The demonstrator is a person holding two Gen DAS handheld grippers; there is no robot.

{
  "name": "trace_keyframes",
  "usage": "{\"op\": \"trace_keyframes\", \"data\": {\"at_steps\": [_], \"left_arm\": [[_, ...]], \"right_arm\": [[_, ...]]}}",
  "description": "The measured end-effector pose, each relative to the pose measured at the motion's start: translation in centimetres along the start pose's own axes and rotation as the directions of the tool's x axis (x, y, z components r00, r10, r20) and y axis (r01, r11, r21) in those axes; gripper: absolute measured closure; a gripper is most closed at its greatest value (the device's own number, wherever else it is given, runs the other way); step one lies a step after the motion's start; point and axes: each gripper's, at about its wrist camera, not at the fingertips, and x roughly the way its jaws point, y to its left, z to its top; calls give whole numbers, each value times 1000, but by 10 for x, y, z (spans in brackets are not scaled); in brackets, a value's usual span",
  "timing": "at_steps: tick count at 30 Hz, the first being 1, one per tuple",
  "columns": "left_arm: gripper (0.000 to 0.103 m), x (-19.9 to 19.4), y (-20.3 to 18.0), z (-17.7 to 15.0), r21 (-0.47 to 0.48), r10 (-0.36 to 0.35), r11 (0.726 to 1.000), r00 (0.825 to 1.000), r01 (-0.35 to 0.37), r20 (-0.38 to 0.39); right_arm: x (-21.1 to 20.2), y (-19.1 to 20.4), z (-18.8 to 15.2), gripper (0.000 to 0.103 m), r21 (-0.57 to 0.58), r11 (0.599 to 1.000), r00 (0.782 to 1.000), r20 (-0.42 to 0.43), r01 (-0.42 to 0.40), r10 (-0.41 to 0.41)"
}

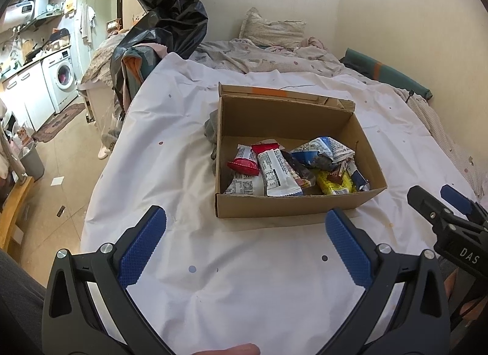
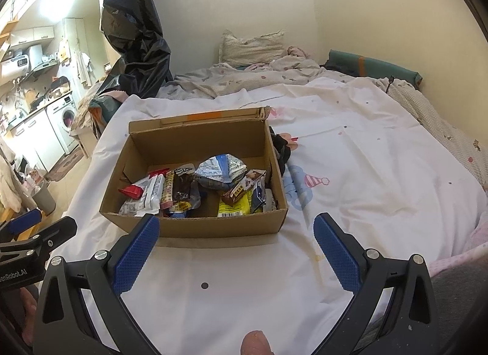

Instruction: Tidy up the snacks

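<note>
Left tool [image 1: 245, 243]: nearest the lens, blue ribbed pads [image 1: 141, 246] spread wide, nothing between them; it hangs over the white sheet [image 1: 244, 294] just in front of the box. Right tool [image 2: 236, 251]: pads [image 2: 135, 256] likewise spread wide and holding nothing, also just in front of the box, toward its right end. In the left view the right tool appears at the frame's right edge, beside the box's near right corner.

Bed [image 2: 396, 147]: carries everything. White sheet covers its near part; a patterned quilt [image 1: 268, 59] lies rumpled behind the box, with a pillow [image 1: 271, 30] against the wall beyond that.

Black plastic bag [image 1: 170, 10]: hangs tall, behind and left of the box, off the bed's edge.

Washing machine [image 1: 62, 79]: far left of the box, under a kitchen counter.

Cardboard box [image 1: 292, 205]: open-topped, sits flat on the sheet, back flap standing with an orange tape strip. A dark crumpled item [image 2: 283, 149] lies against one outer side wall; what it is I cannot tell.

Snacks, all inside the box, heaped toward its near wall:
- blue-and-white crumpled bag [image 1: 323, 149], middle-to-back of the heap
- white bar wrapper [image 1: 276, 173] with printed label, near the front wall
- yellow packet [image 1: 334, 184], at the front right corner
- red packet [image 1: 244, 166], at the left end
- dark brown wrapper [image 2: 183, 187], centre
- small brown chocolate piece [image 1: 335, 175], resting on the yellow packet.
</note>
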Motion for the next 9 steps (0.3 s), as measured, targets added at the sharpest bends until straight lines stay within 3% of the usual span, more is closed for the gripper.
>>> {"op": "trace_keyframes", "data": {"at_steps": [9], "left_arm": [[0,0,2,-2,9,2,1000,1000,-2,1]], "right_arm": [[-1,0,0,0,2,1000,1000,9,-1,1]]}}
